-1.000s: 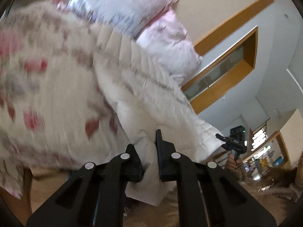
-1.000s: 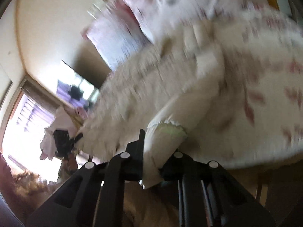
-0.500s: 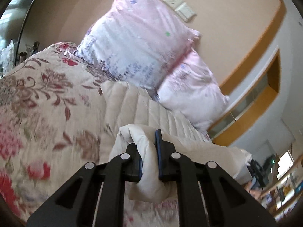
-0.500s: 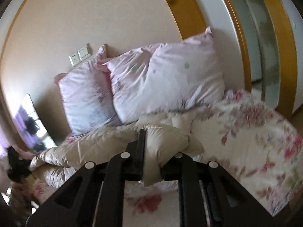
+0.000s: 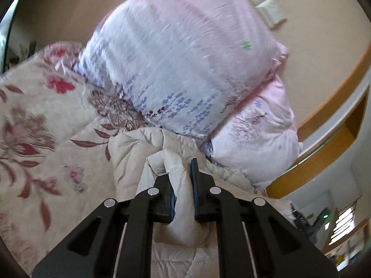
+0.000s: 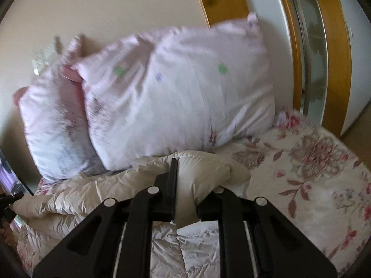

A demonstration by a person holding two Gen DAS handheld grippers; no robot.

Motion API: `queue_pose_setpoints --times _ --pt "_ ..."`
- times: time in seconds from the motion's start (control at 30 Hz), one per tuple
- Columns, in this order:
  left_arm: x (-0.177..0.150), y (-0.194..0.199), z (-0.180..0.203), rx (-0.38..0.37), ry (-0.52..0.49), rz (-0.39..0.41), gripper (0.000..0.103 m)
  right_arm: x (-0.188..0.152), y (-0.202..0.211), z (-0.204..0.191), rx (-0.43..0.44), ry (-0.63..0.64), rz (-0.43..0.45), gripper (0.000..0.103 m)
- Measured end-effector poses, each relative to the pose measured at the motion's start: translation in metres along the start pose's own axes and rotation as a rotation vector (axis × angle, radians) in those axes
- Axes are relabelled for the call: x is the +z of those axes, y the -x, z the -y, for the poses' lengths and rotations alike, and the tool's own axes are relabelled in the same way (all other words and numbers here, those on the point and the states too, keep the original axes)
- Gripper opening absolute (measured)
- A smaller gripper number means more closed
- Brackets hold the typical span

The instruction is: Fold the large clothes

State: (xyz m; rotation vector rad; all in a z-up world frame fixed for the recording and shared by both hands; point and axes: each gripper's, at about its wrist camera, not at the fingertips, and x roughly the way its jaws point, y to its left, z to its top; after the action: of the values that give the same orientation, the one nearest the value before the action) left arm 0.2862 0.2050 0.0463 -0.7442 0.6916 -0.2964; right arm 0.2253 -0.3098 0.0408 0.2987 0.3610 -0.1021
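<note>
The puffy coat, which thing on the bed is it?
Look at the bed with the flowery bedspread and the two pink pillows leaning on the wall. The puffy coat lies bunched in front of them, pinched by the left gripper and right gripper. It alone is plain cream, shiny and quilted.

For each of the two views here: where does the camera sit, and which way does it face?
Left wrist: on the left gripper, facing the pillows and floral bedspread; its jaws pinch the cream padded garment.
Right wrist: on the right gripper, facing the same pillows; its jaws pinch the garment.
Shared: garment, pillows, bedspread.
</note>
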Motion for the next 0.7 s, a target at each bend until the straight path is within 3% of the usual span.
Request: queue_pose_setpoints --times 0.2,0.3,0.4,0.53,0.7 --pt "0.007 -0.034 -0.031 -0.051 0.128 -0.035 0.010 0.002 -0.060 0.009 0.001 -0.108 -0.118 0.022" --pt "0.011 -0.047 -0.039 -0.071 0.188 -0.055 0.012 0.007 -0.081 0.011 0.021 -0.167 -0.161 0.040" --pt "0.018 -0.055 -0.040 -0.098 0.219 -0.067 0.029 0.018 -0.100 0.011 0.036 -0.217 -0.178 0.050" --pt "0.031 -0.046 -0.034 -0.144 0.222 -0.013 0.049 0.031 -0.109 0.016 0.067 -0.265 -0.165 0.057" --pt "0.039 -0.018 -0.030 -0.149 0.168 0.053 0.057 0.034 -0.080 0.028 0.080 -0.225 -0.104 0.059"
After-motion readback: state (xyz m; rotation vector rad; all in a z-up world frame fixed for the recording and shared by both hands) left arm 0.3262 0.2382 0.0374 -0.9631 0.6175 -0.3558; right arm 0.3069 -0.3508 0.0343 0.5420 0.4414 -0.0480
